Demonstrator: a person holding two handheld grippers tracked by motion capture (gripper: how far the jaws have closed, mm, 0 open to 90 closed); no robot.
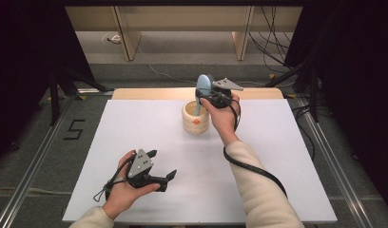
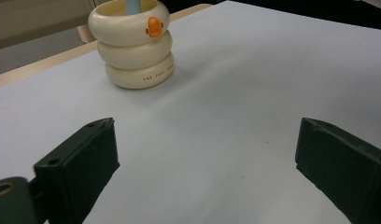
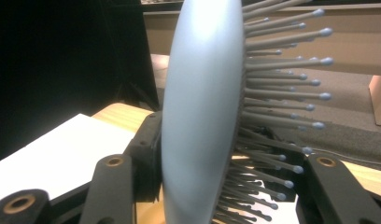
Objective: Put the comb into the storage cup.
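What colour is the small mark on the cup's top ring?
Orange, on the cream cup; the left gripper view shows it best.

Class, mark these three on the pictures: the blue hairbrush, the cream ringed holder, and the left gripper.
blue hairbrush (image 3: 198,116), right gripper view, smooth back of its head.
cream ringed holder (image 2: 135,49), left gripper view, middle ring.
left gripper (image 1: 161,165), high view, gap between its open jaw tips.
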